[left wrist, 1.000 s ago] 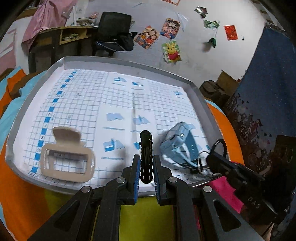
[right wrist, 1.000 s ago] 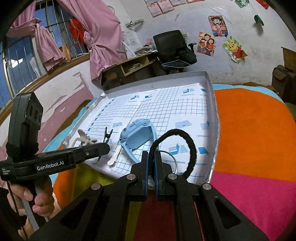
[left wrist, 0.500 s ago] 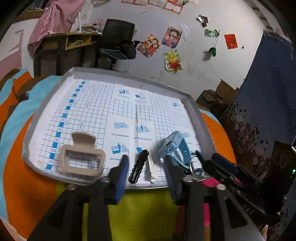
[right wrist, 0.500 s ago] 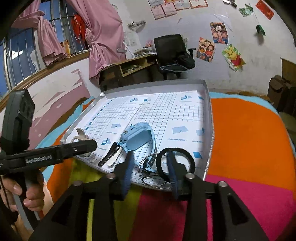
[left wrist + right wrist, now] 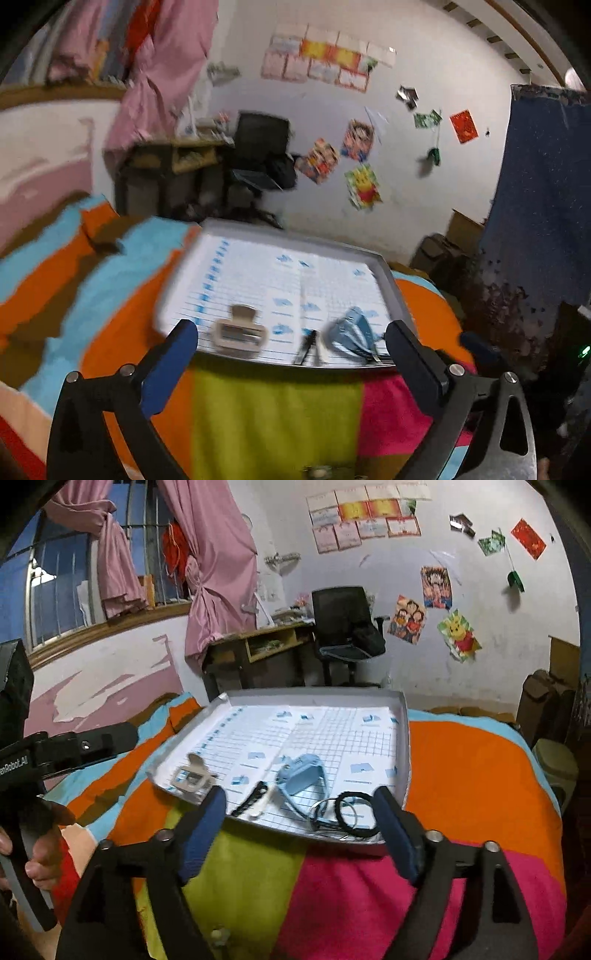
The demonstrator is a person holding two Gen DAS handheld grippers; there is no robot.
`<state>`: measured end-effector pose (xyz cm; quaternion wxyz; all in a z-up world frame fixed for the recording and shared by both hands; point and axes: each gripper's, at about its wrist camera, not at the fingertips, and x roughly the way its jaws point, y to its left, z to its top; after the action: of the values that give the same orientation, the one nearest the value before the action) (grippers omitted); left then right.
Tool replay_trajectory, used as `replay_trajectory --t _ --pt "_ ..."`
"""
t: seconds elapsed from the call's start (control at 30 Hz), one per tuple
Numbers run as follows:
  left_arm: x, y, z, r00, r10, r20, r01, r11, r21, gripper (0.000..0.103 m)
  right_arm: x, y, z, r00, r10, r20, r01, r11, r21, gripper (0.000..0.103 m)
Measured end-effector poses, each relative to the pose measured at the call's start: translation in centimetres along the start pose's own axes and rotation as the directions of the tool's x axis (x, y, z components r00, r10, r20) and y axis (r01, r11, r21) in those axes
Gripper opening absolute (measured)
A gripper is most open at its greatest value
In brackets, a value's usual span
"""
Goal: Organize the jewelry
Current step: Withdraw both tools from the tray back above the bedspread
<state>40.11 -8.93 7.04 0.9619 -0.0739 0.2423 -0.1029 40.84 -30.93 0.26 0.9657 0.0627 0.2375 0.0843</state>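
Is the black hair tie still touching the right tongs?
Apart. The right wrist view shows the right tongs, which have just been opening, with nothing between them; the black hair tie lies loose in the tray.

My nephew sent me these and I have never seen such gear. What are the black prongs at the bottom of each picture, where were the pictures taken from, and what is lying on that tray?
No robot here: a person holds a hand-held claw in each hand, and each carries a wide-angle camera looking forward along its two fingers. One picture comes from the left claw, the other from the right claw. The left one also shows at the left edge of the right picture.

Both have just been opening and now stand open with nothing between the fingers.

On a bright striped blanket sits a grey tray lined with gridded paper. In it lie a beige hair claw clip, a black hair clip, a white clip, a light blue watch, a black hair tie and thin metal rings.
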Motion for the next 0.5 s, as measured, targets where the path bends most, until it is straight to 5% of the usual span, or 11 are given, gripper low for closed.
replay_trajectory --t 0.13,0.5 --pt "-3.3 0.5 -1.3 0.997 0.047 0.066 -0.048 0.999 0.022 0.103 -3.0 1.3 0.2 0.998 -0.001 0.056 0.001 1.000 -0.001 0.092" --pt "-11.4 2.2 -5.8 0.987 0.101 0.121 -0.103 0.995 0.010 0.103 -10.9 5.0 -2.0 0.988 0.027 0.155 -0.030 0.999 0.013 0.102"
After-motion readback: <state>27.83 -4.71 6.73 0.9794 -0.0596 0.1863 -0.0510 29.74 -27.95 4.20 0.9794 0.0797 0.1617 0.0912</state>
